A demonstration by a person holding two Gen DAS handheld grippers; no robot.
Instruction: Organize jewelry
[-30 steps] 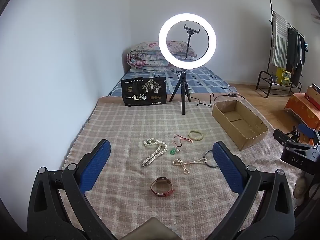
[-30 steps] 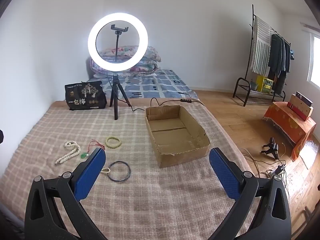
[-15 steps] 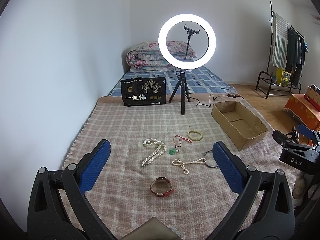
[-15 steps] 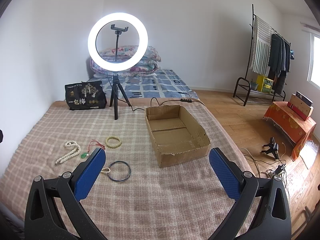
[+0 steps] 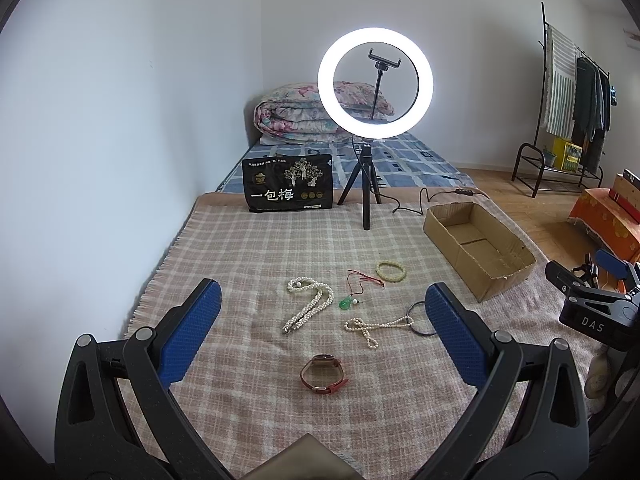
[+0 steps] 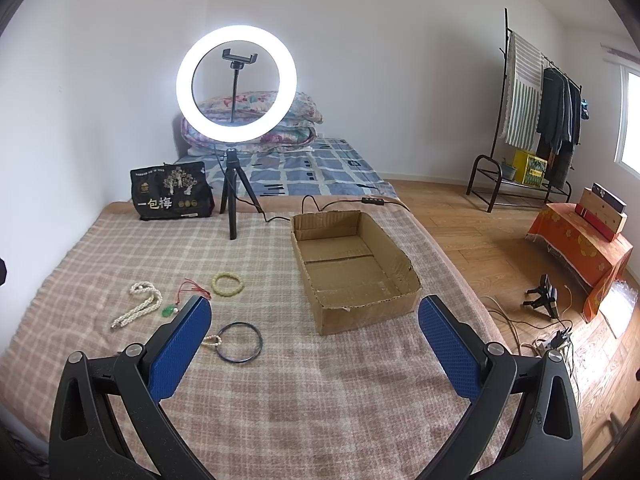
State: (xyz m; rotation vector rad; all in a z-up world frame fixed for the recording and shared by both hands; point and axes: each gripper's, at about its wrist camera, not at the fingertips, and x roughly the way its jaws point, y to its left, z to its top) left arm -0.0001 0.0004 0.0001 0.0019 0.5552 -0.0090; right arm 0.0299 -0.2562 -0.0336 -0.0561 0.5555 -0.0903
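Jewelry lay spread out flat on the checked blanket [image 5: 248, 248], each piece apart from the others, and I judged that was so I could pick them up one at a time and drop them in the empty cardboard box [image 6: 352, 264] at the middle right. My left claw [image 5: 320, 336] and right claw [image 6: 316, 344] were both wide open and held nothing. The red watch [image 5: 323, 374] sat low in the middle of the left view, just under the left claw's gap, and the dark ring [image 6: 239, 342] sat beside the right claw's left finger.
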